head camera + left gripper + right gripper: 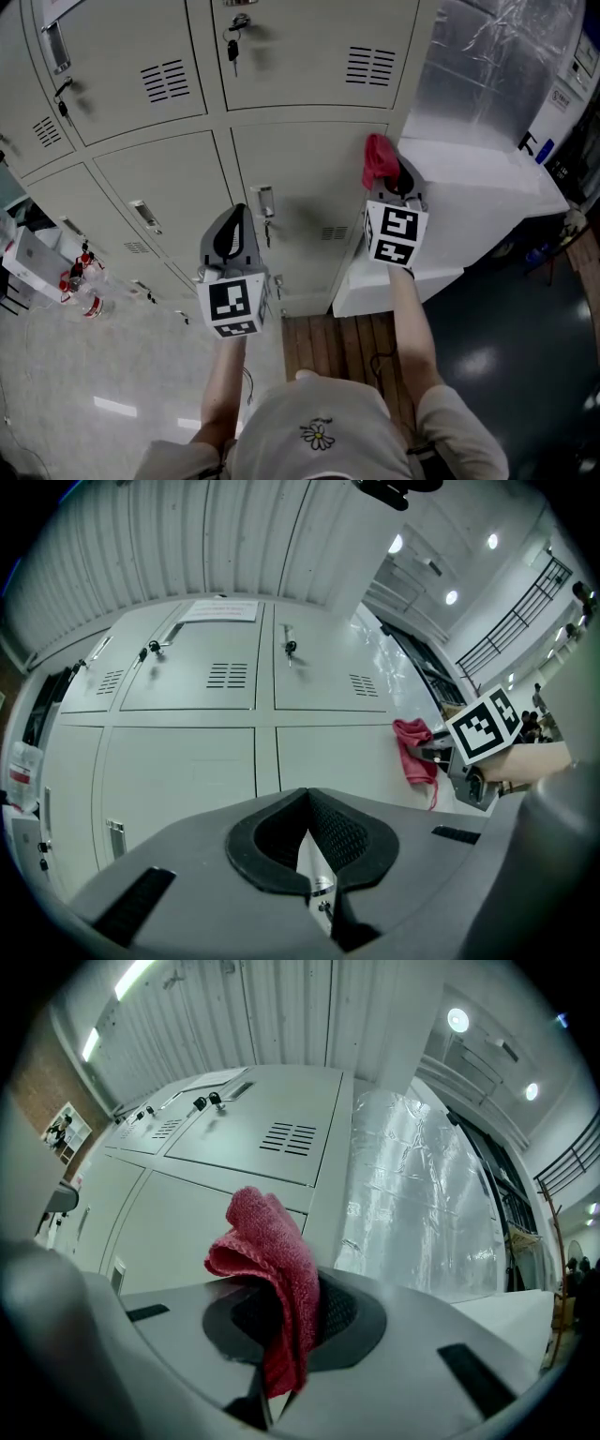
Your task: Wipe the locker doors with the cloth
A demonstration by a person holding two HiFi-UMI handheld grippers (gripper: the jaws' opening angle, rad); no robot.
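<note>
A bank of beige locker doors [300, 187] fills the head view, with vents, handles and keys. My right gripper [389, 178] is shut on a red cloth [380, 157], held near the right edge of the lower right door, just in front of it; whether it touches I cannot tell. In the right gripper view the red cloth [272, 1269] hangs bunched out of the shut jaws, with the locker doors [244, 1147] beyond. My left gripper [236, 217] is shut and holds nothing, in front of the seam between two lower doors. In the left gripper view the red cloth [414, 752] shows at the right.
A foil-wrapped panel [487, 66] and a white cabinet [487, 187] stand right of the lockers. Keys hang from a lock [232, 47] on an upper door and from a lock [266, 225] on the lower door. Bottles and boxes [80, 281] sit on the floor at the left. A wooden pallet [347, 342] lies below.
</note>
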